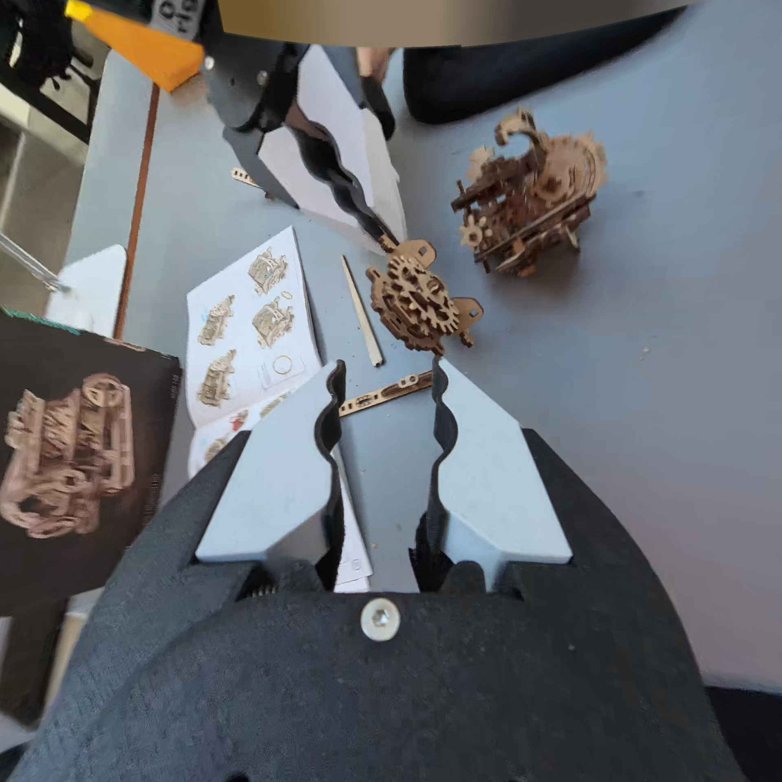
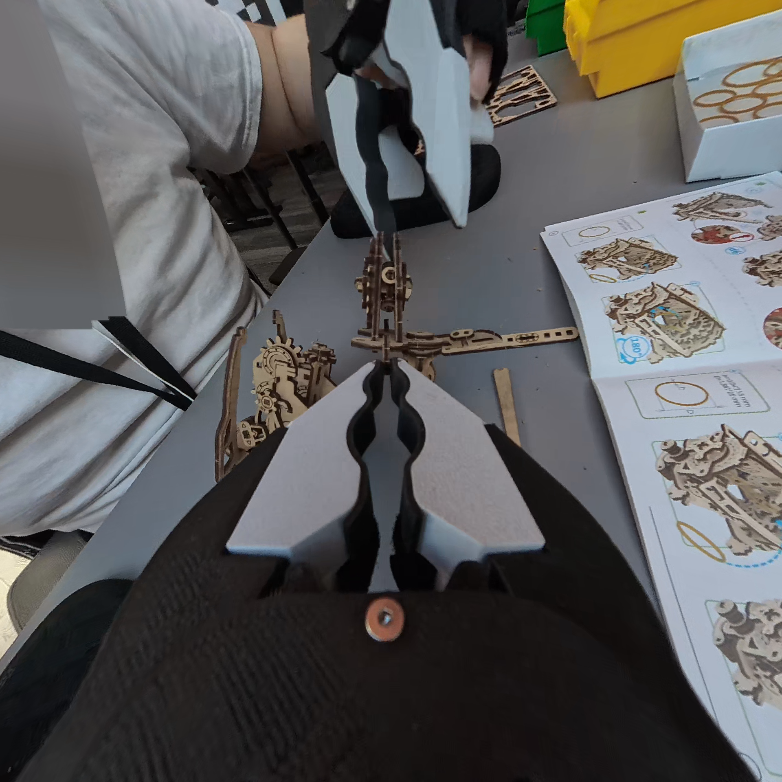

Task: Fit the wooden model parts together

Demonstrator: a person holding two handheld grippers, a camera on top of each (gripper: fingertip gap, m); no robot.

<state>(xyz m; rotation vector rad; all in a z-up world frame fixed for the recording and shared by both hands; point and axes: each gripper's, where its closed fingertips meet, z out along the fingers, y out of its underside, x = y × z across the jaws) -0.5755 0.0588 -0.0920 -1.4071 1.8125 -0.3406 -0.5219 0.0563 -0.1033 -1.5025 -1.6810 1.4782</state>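
Observation:
A small wooden gear assembly [image 1: 417, 302] is held above the grey table [image 1: 634, 381]. My right gripper [image 2: 383, 366] is shut on a tab at its edge; this gripper reaches in from the top of the left wrist view [image 1: 387, 237]. My left gripper [image 1: 387, 372] is open and empty just below the assembly, with one fingertip [image 1: 436, 368] at the assembly's rim. In the right wrist view the left gripper [image 2: 423, 222] hangs open over the assembly [image 2: 383, 287]. A larger part-built wooden model [image 1: 529, 194] stands apart on the table. It also shows in the right wrist view [image 2: 279, 381].
A flat slotted wooden strip [image 1: 385, 393] and a thin wooden stick [image 1: 362, 313] lie under the grippers. An open instruction booklet [image 2: 677, 381], a black kit box [image 1: 72, 444], a white box of rubber bands [image 2: 740, 97], yellow bins [image 2: 677, 34] and a person's white sleeve [image 2: 148, 211] surround them.

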